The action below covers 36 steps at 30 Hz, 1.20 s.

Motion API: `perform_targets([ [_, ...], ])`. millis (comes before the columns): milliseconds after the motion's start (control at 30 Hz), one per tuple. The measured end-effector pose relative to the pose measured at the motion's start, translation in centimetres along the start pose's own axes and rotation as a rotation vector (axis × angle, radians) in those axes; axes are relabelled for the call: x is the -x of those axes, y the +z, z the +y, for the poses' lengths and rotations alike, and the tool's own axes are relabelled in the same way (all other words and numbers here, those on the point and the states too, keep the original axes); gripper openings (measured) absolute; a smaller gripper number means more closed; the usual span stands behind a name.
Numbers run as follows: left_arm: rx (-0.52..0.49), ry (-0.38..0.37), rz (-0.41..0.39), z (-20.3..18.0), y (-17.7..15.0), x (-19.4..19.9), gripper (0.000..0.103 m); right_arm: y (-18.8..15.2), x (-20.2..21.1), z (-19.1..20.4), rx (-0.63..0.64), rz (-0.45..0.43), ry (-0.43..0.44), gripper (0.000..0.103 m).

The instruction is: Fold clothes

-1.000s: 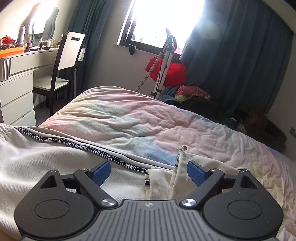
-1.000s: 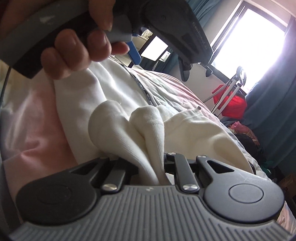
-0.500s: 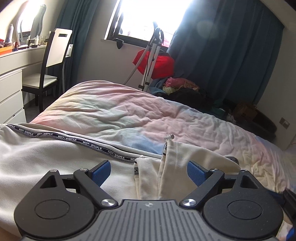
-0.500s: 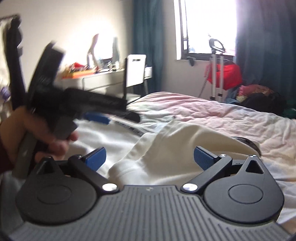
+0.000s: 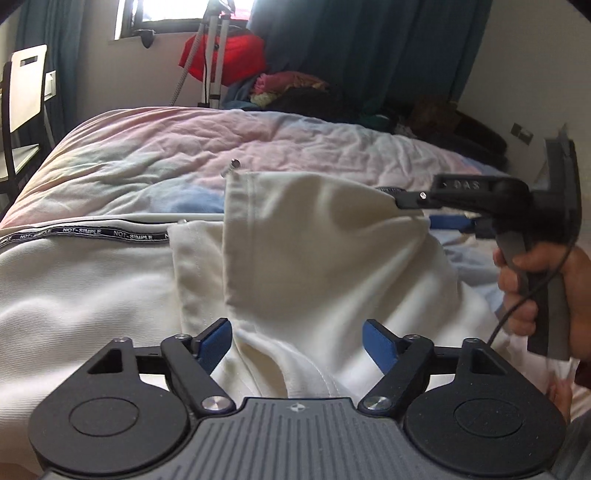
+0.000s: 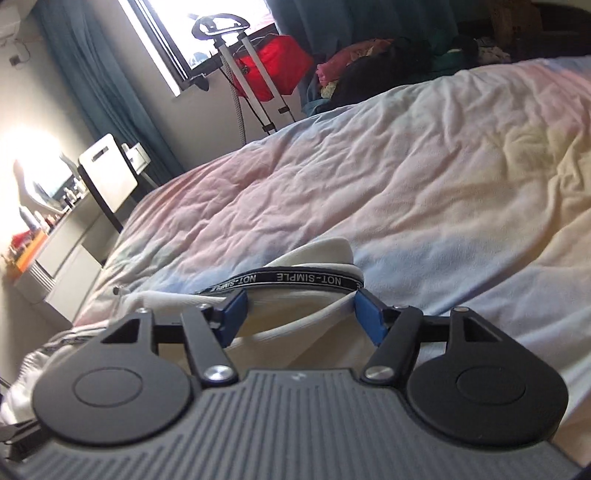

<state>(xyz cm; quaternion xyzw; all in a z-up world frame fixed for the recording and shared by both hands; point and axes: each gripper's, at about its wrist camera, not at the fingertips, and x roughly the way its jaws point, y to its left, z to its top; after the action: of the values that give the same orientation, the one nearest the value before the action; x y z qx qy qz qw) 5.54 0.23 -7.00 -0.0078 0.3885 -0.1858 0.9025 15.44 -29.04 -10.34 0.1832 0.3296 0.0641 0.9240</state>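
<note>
A bed (image 5: 303, 147) with a rumpled quilt in pale pink, blue and yellow fills most of the room. Dark teal curtains (image 5: 362, 44) hang at twelve o'clock, beside a bright window (image 6: 192, 33).

A cream-white garment (image 5: 314, 251) lies spread over the near part of the bed, from nine o'clock across to three. A black band printed "NOT-SIMPLE" (image 5: 107, 233) runs along its far edge at ten o'clock. Part of the garment is folded over on itself near the middle.

At eleven o'clock stands a white-backed chair (image 5: 26, 85). A red bag (image 5: 236, 59) and a heap of clothes (image 5: 291, 86) sit on the floor past the bed's far end.

At three o'clock a hand (image 5: 535, 291) grips the handle of the right hand-held gripper (image 6: 299, 312). Its blue pads stand apart and have just been closing, with a bunched edge of the garment and its black band between them. Whether the pads press the cloth cannot be told.

The left hand-held gripper (image 5: 297, 341) hangs over the garment at six o'clock. Its jaws are apart and have just been narrowing, with a fold of cloth lying between the pads but untouched.
</note>
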Motion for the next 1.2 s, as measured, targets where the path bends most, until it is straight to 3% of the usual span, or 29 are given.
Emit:
perform_targets([
  [67, -0.02, -0.002, 0.01, -0.3, -0.5, -0.5, 0.068, 0.5, -1.5, 0.5, 0.055, 0.0, -0.045, 0.068],
  [233, -0.104, 0.053, -0.012, -1.0, -1.9, -1.1, 0.032, 0.7, -4.7, 0.0, 0.033, 0.014, -0.093, 0.068],
  [400, -0.162, 0.086, -0.042, -2.1, -2.7, -0.9, 0.026, 0.4, -5.7, -0.4, 0.039, -0.003, -0.091, 0.068],
  [600, -0.095, 0.071, -0.047, -1.7, -2.0, -1.0, 0.038, 0.3, -3.2, 0.1, 0.019, -0.037, -0.126, 0.068],
  [667, -0.078, 0.085, -0.061, -1.7, -1.9, -0.3, 0.05, 0.2, -1.1, 0.5, -0.01, -0.062, -0.139, 0.069],
  [800, -0.046, 0.171, -0.131, -2.0, -2.1, 2.2, 0.092, -1.0, 4.3, 1.9, 0.008, -0.13, -0.106, 0.068],
  [900, 0.021, 0.215, -0.165, -1.6, -2.5, 3.9, 0.099, -2.2, 8.4, 3.0, 0.063, -0.172, -0.092, 0.069],
  [1000, 0.164, 0.232, -0.15, 0.4, -3.6, 5.7, 0.1, -3.5, 11.7, 3.5, 0.072, -0.206, -0.072, 0.07],
  [1200, 0.632, 0.217, -0.13, 8.2, -5.4, 10.0, 0.103, -4.7, 14.9, 4.0, 0.076, -0.254, -0.051, 0.07],
])
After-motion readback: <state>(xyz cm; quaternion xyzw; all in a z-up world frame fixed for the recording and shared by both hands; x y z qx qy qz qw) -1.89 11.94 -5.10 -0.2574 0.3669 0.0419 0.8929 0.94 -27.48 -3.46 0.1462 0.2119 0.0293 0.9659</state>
